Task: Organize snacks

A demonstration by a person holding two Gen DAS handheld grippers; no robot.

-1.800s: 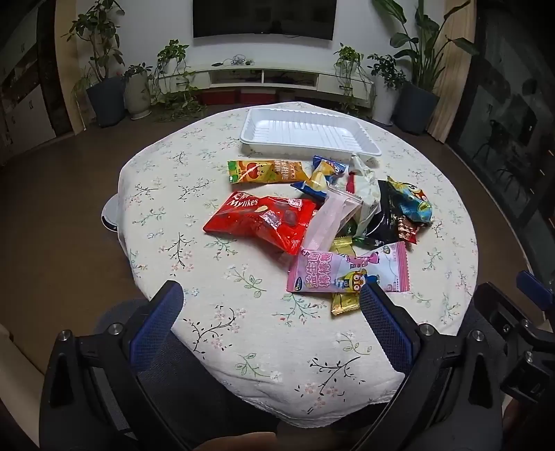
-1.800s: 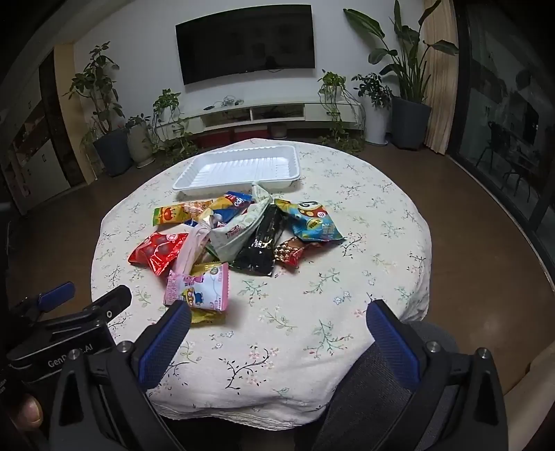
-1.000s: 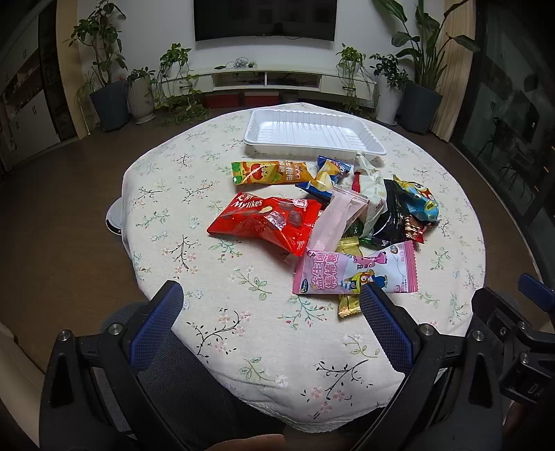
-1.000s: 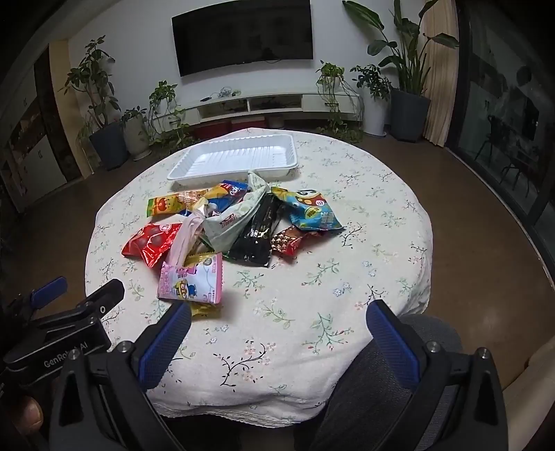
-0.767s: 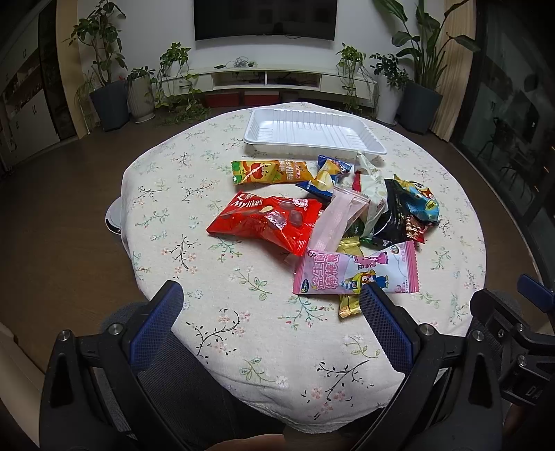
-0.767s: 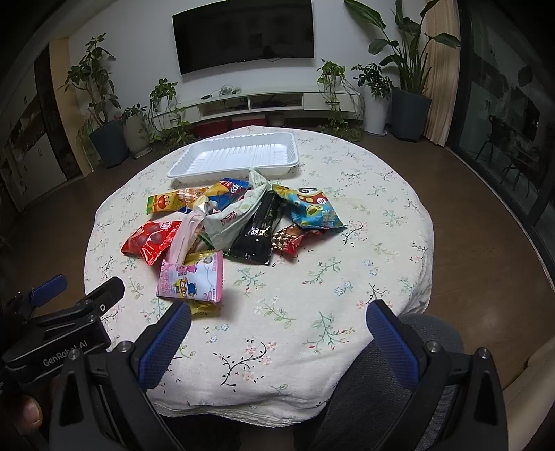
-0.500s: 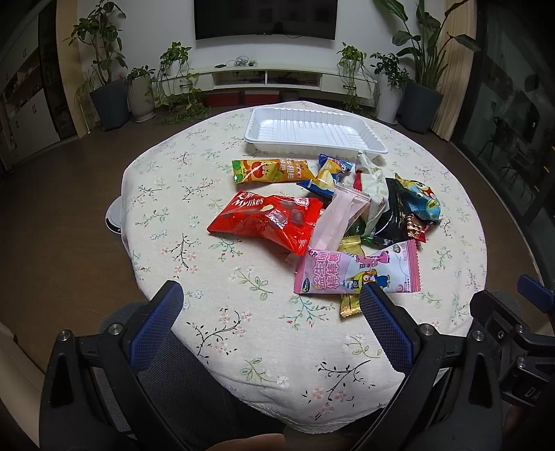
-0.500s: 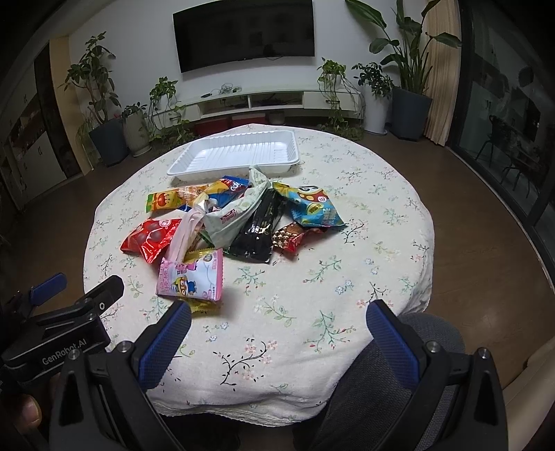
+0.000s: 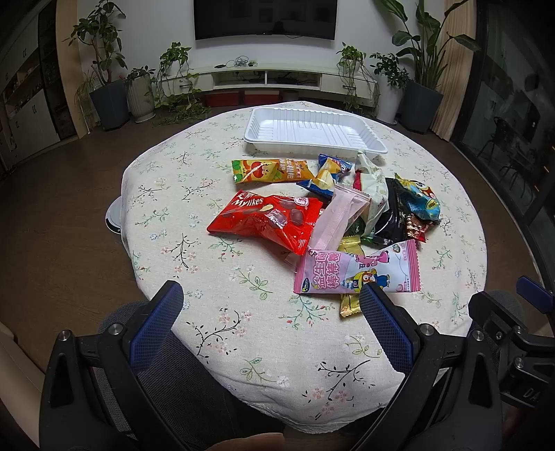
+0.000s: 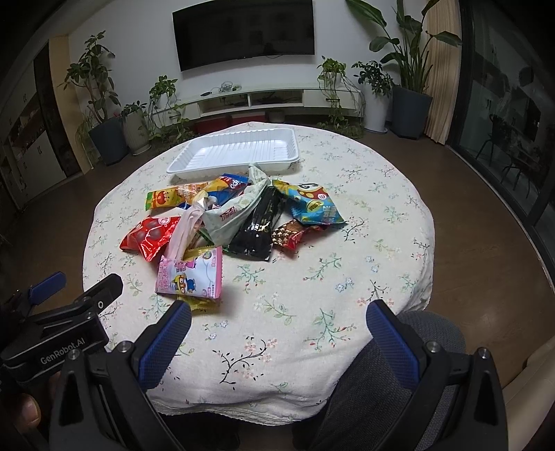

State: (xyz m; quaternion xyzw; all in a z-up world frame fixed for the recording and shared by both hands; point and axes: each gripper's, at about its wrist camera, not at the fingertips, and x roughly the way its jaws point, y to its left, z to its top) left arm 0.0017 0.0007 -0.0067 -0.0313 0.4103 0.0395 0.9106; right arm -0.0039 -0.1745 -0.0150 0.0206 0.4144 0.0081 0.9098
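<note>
Living room: wall-mounted television (image 9: 265, 19), low white media shelf, potted plants along the wall, dark floor, and in the middle a round table (image 9: 194, 222) under a floral cloth.

From the left wrist: white tray (image 9: 314, 130) at the far side of the table, bare inside. Just in front of it, a loose heap of snack packets. Orange fruit-print packet (image 9: 267, 170) nearest the tray on the left; red Mylikes bag (image 9: 267, 218) lying flat at the left edge of the heap; pale pink sachet (image 9: 338, 218) leaning across the red bag's right end; pink cartoon packet (image 9: 359, 272) nearest the camera, overlapping a yellow wrapper (image 9: 349, 302); black packet (image 9: 393, 215) and blue cartoon bag (image 9: 419, 201) on the right. Left gripper (image 9: 269, 307) spread wide, nothing between the blue pads, held above the near table edge, short of the heap.

From the right wrist: same heap seen more from the right, tray (image 10: 236, 152) beyond it, blue cartoon bag (image 10: 314, 204) and a small brown-red wrapper (image 10: 289, 234) on the side nearest this gripper. Right gripper (image 10: 277, 324) likewise wide apart and holding nothing, over bare cloth, well short of the packets. Left tool's body visible at lower left.

Step in hand, by judgement: the very start, approach before a first pick; nothing yet in the tray. Next move likely calls for advancing and lowering onto an outer, unburied packet such as the pink cartoon packet or the red bag, closing on a crimped edge rather than the flat face, lifting clear without dragging neighbours, then carrying over the heap to the tray.
</note>
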